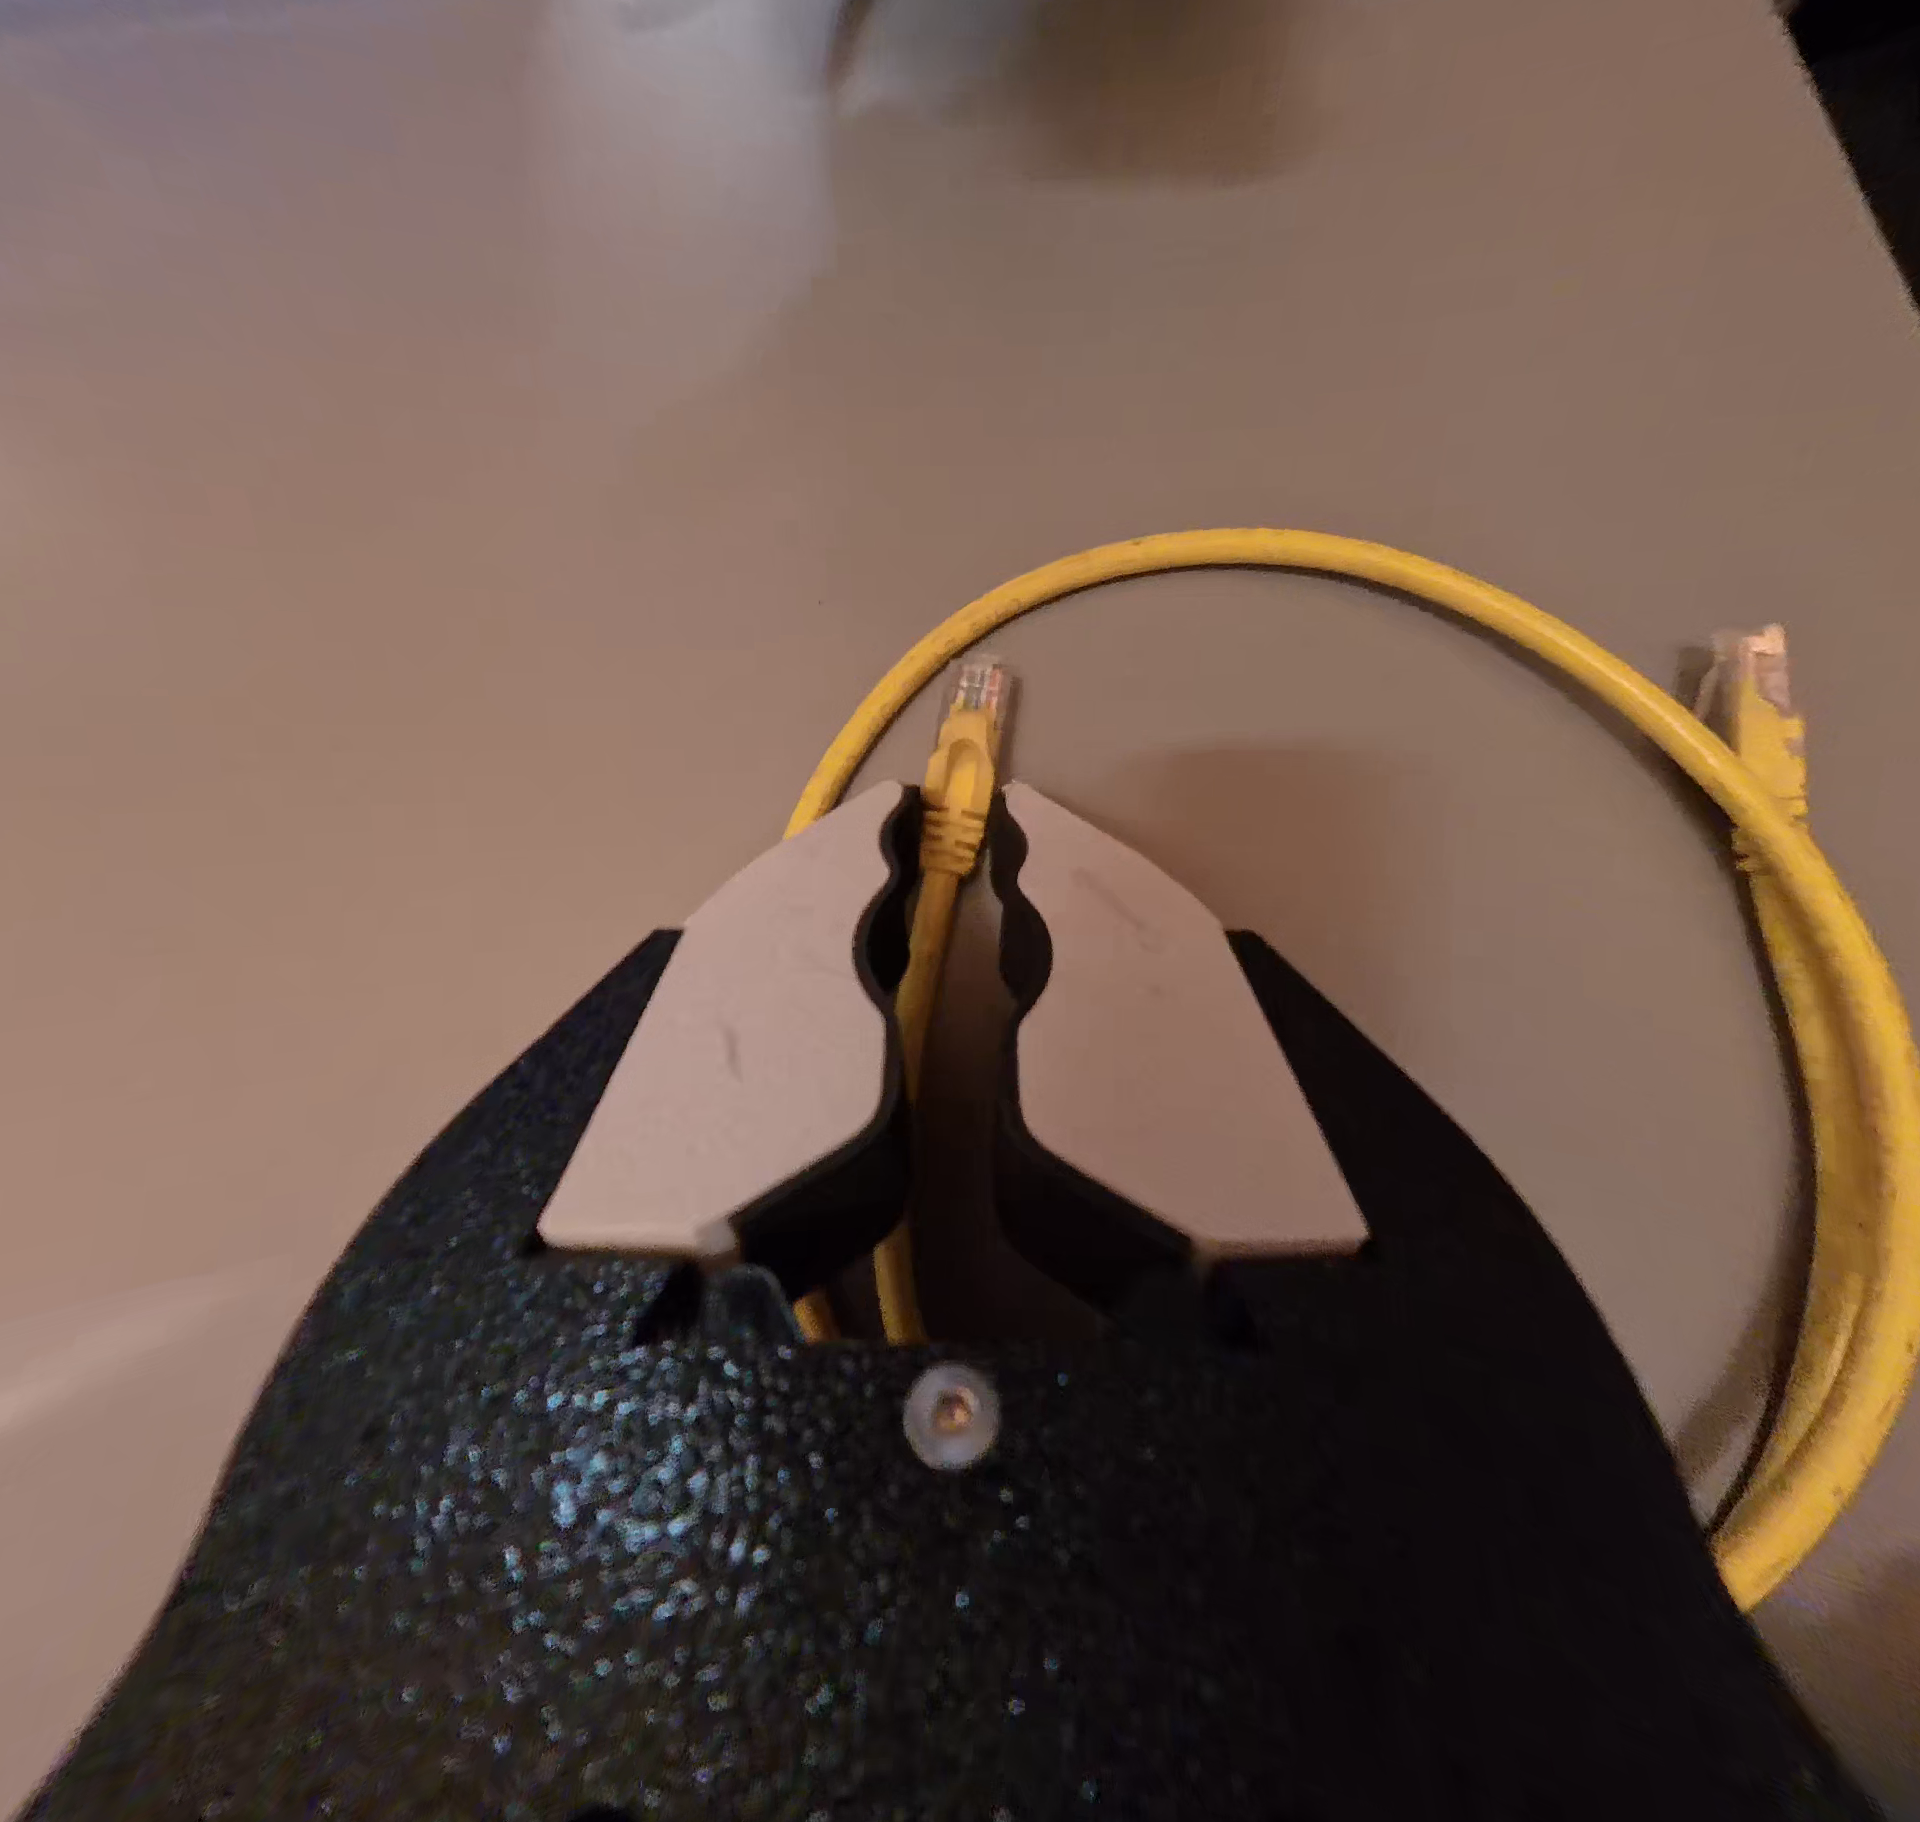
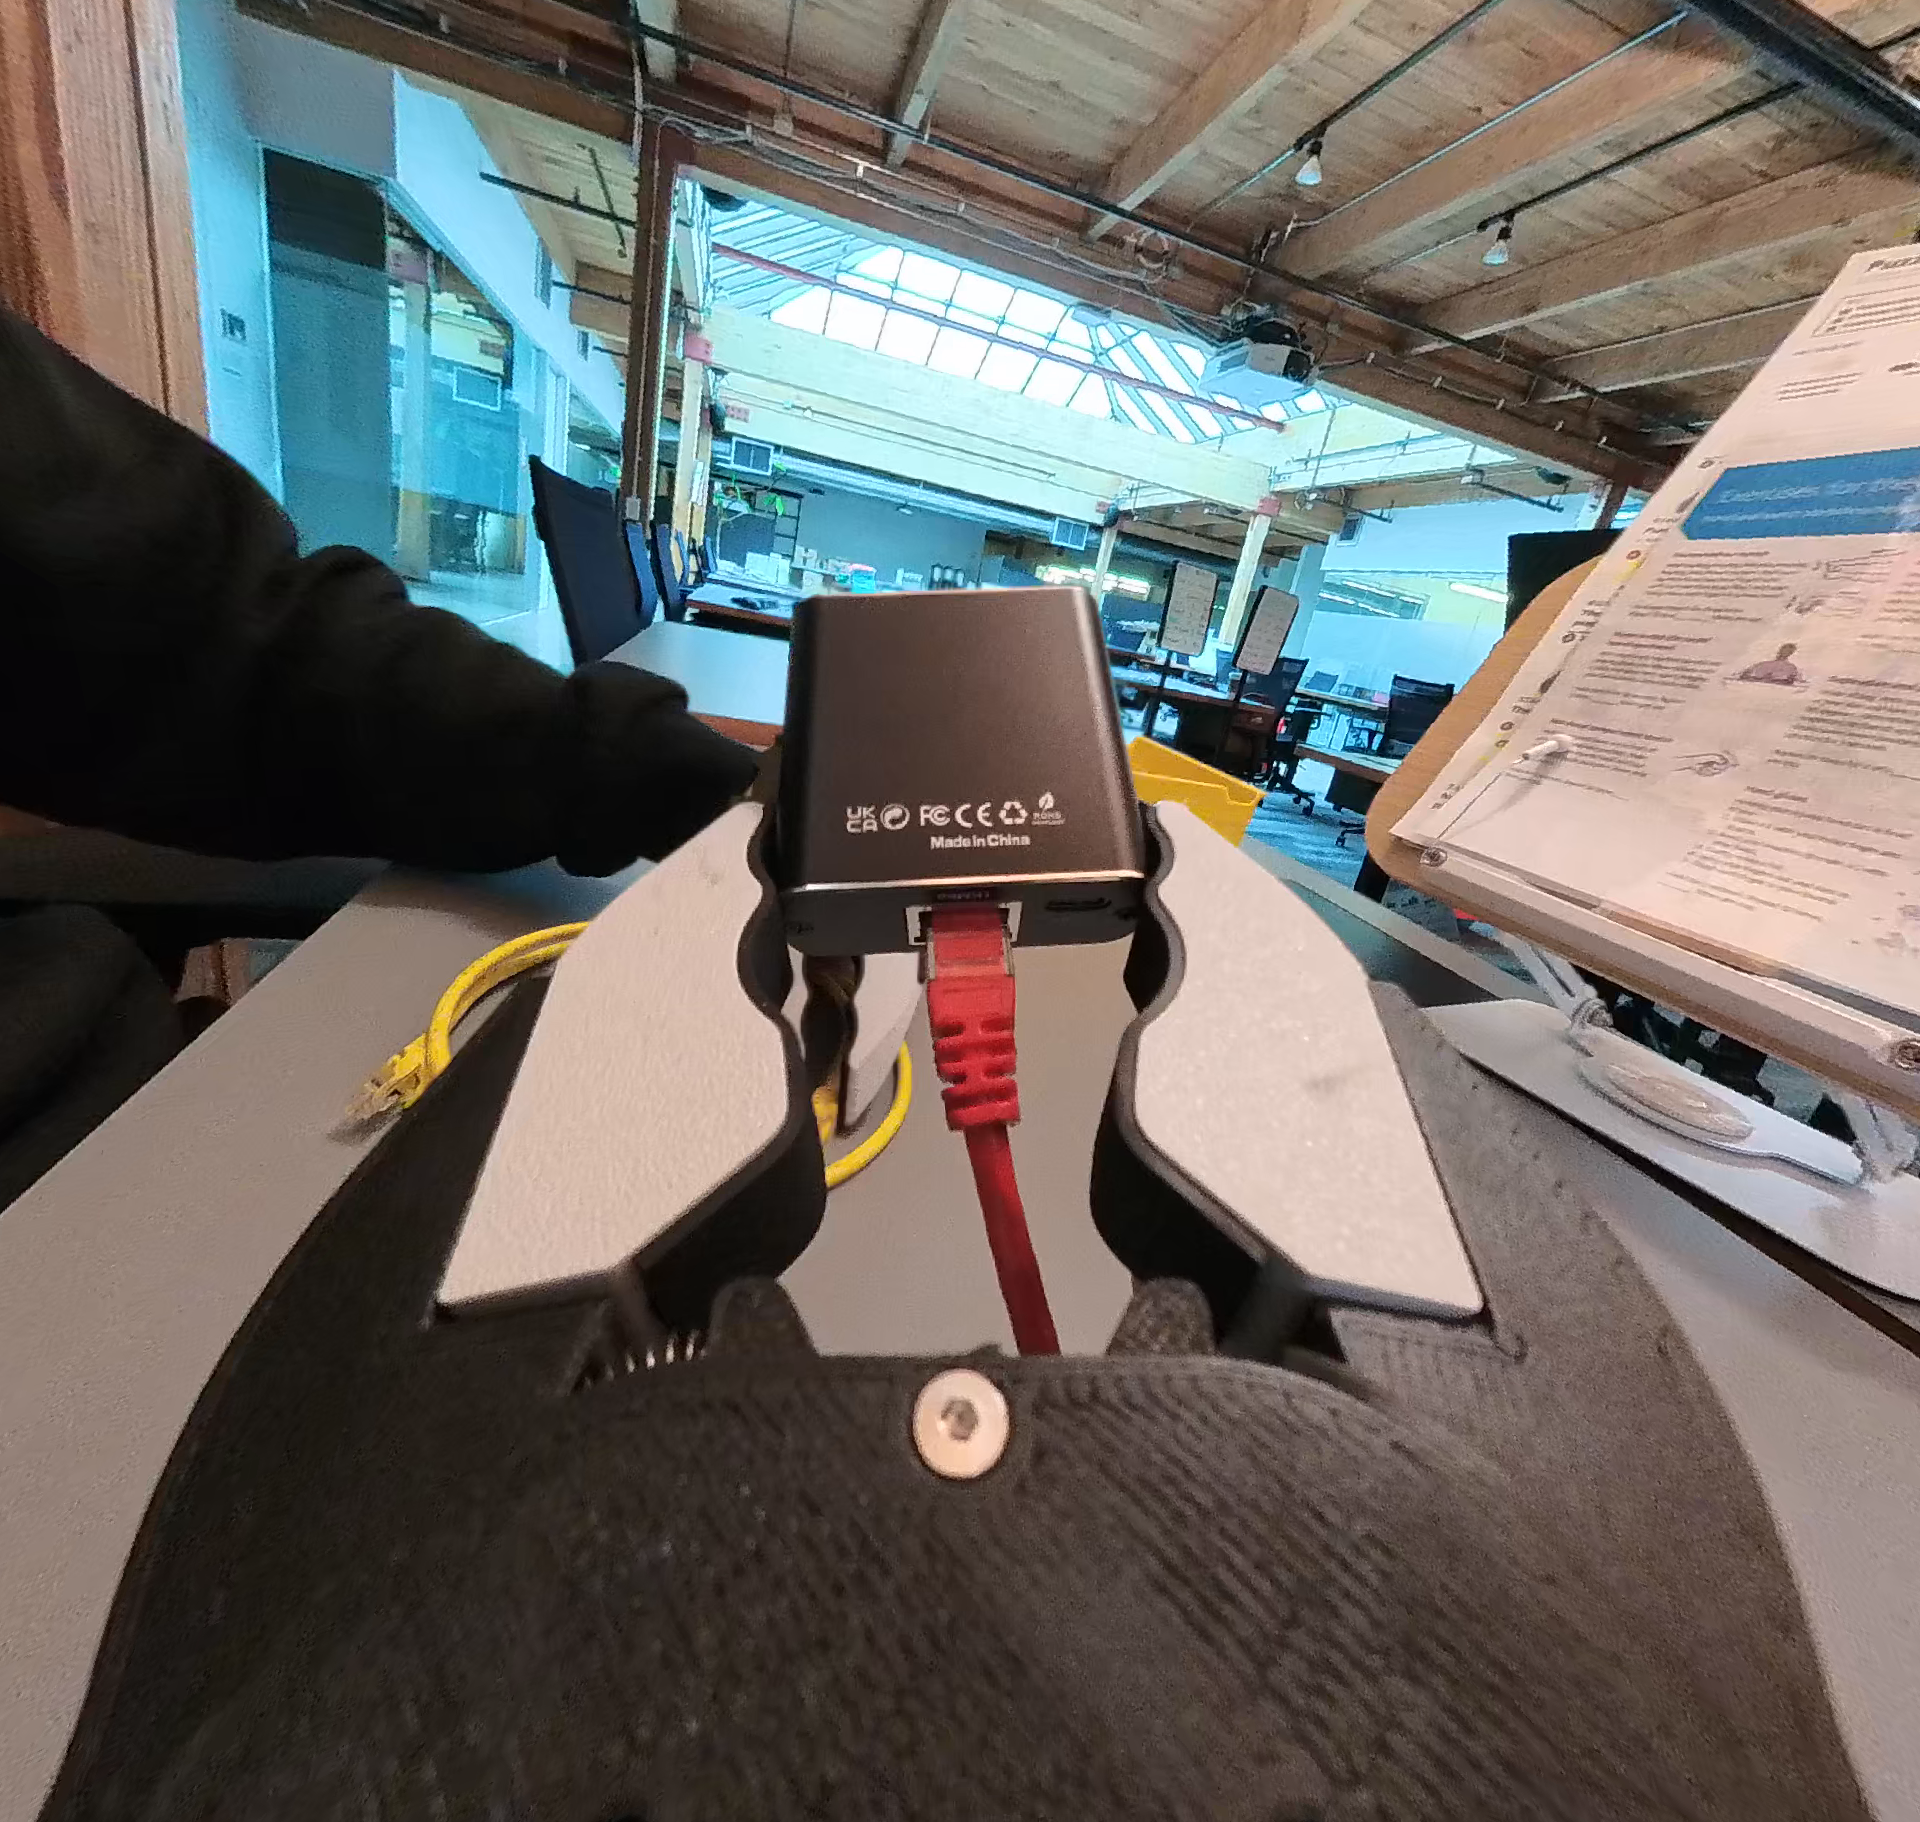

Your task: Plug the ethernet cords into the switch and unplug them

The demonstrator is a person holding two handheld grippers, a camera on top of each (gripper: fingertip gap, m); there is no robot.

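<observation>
The bench [image 1: 416, 422] is a plain grey surface; in the right wrist view a document stand [image 2: 1662, 733] with printed pages sits at its right edge, and a dark sleeve [image 2: 260, 692] reaches in from the left. The right tool [image 2: 956, 837] is closed on the switch [image 2: 956, 723], one black box held off the bench by its two sides, long axis running away from the camera and port face toward the camera. One red cord [image 2: 997, 1180] is plugged into that face, its plug seated in the port and the cable running back between the fingers; its far end is hidden under the tool body. One yellow cord [image 1: 1351, 567] lies looped on the bench. The left tool [image 1: 961, 796] is closed to a narrow gap on the boot of its near plug [image 1: 977, 702], which points away from the camera along the fingers. Its second plug [image 1: 1756, 692] lies free at the right, also pointing away. The far bench edge is blurred.
</observation>
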